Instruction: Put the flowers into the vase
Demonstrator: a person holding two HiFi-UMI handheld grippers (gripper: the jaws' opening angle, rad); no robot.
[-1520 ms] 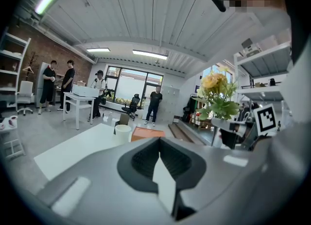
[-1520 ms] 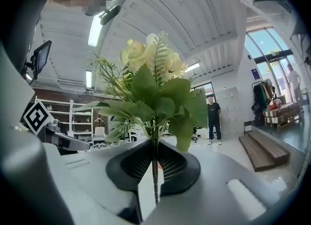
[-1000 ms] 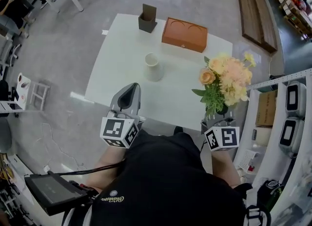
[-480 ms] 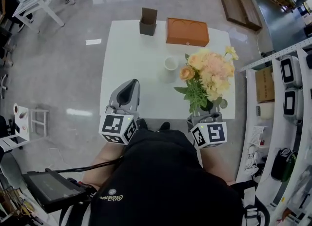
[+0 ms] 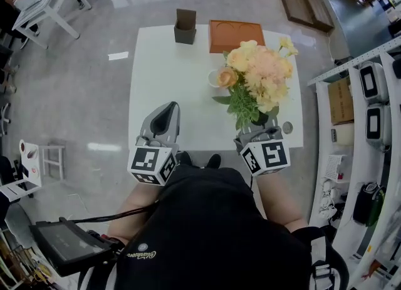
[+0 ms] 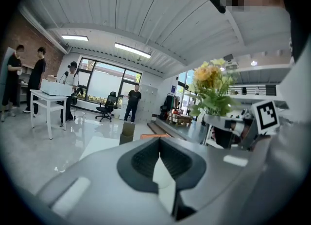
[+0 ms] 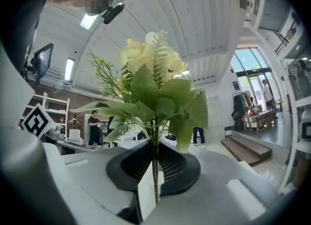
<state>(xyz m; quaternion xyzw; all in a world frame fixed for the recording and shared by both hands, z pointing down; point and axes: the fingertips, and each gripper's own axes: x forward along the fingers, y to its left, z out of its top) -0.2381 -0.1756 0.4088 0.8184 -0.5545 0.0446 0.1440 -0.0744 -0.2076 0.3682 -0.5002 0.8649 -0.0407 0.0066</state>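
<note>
You stand at the near edge of a square white tabletop, smooth and matt, set on a glossy grey floor that mirrors the ceiling lights. The left gripper view shows a long hall with a ribbed white arched ceiling, strip lights, tall windows and a few people standing far off. A white metal shelf rack runs along your right, and dark wooden planks lie beyond the tabletop's far right corner. At the far edge of the tabletop sit a small dark brown box-shaped holder and a flat orange rectangular box with two round hollows in its top. The small white cylindrical vase stands upright near the middle, just this side of the orange box. Your right tongs are clamped on the thin green stems of the bunch of cream, peach and yellow artificial flowers, which you hold upright above the right half of the tabletop. From the head view, its peach rose overlaps the vase's rim, yet the stems are not in it. In the right gripper view the stems run straight up between the ribbed black pads into soft, crinkled leaves. Your left tongs are closed together on nothing, at the near edge.
</note>
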